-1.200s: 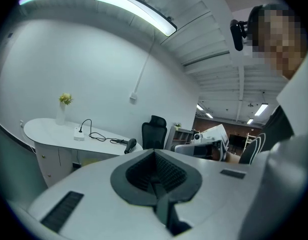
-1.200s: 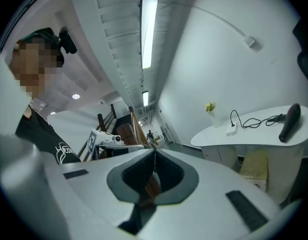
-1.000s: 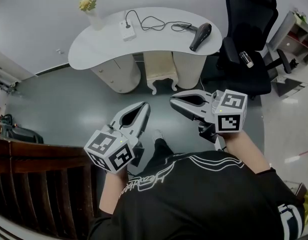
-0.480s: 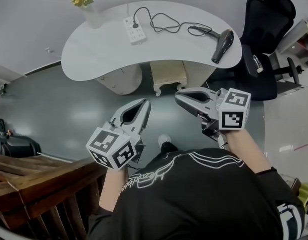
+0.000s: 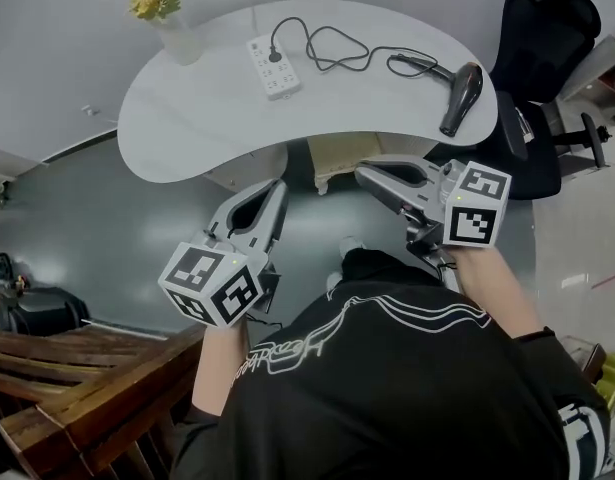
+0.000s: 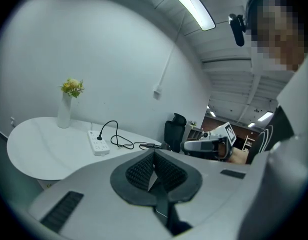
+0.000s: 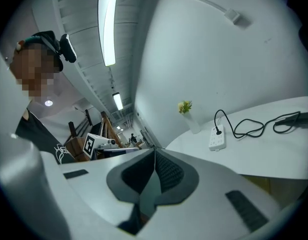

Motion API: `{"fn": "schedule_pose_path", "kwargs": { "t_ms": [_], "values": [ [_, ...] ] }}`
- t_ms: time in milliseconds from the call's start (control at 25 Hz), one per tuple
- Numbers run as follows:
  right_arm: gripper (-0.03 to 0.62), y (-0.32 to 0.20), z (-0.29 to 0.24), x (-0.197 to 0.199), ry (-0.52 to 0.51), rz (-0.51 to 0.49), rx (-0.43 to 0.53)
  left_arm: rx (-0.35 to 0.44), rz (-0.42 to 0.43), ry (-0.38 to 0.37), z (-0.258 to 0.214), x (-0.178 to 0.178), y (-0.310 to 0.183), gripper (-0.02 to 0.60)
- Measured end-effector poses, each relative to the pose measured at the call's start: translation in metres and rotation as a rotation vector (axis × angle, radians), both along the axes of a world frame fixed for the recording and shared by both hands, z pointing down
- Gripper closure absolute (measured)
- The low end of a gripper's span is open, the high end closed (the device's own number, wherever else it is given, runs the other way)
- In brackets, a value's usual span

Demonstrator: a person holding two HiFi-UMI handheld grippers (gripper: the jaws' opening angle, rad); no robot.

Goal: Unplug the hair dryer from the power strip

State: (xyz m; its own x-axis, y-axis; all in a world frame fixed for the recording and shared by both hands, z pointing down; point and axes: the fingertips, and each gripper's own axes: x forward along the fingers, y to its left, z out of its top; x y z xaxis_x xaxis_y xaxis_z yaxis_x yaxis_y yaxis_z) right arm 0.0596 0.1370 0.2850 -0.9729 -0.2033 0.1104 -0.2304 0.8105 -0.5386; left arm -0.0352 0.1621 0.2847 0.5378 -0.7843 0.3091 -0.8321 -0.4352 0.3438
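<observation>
Left gripper [image 5: 279, 184] and right gripper [image 5: 363, 174] hang short of the white counter [image 5: 197, 118], at its 6 o'clock side, each with jaws fully closed on nothing. The power strip [image 5: 267, 66] lies near the counter's 12 o'clock edge, black plug [image 5: 275, 55] seated. The hair dryer [image 5: 462, 96] rests at the 3 o'clock end.

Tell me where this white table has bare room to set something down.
The table is bare at its left end, from the vase and power strip to the near edge. Another free patch runs along the near edge, in front of the cord. It is crowded at the back right, where the cord loops to the hair dryer.
</observation>
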Motion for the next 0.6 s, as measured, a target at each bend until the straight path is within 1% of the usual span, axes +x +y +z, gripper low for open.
{"fn": "schedule_pose_path", "kwargs": {
  "t_ms": [120, 280, 360, 600],
  "values": [
    [0.597, -0.023, 0.01, -0.006, 0.004, -0.005, -0.018, -0.012, -0.004, 0.015, 0.009, -0.006, -0.023, 0.578],
    [0.597, -0.068, 0.015, -0.019, -0.003, -0.01, -0.025, -0.026, -0.015, 0.016, 0.017, -0.021, -0.066, 0.578],
    [0.597, -0.095, 0.017, -0.027, -0.005, -0.013, -0.029, -0.035, -0.023, -0.005, 0.02, -0.031, -0.093, 0.578],
    [0.597, -0.167, 0.03, -0.054, -0.006, -0.033, -0.055, -0.071, -0.021, -0.098, 0.04, -0.061, -0.172, 0.577]
  ]
}}
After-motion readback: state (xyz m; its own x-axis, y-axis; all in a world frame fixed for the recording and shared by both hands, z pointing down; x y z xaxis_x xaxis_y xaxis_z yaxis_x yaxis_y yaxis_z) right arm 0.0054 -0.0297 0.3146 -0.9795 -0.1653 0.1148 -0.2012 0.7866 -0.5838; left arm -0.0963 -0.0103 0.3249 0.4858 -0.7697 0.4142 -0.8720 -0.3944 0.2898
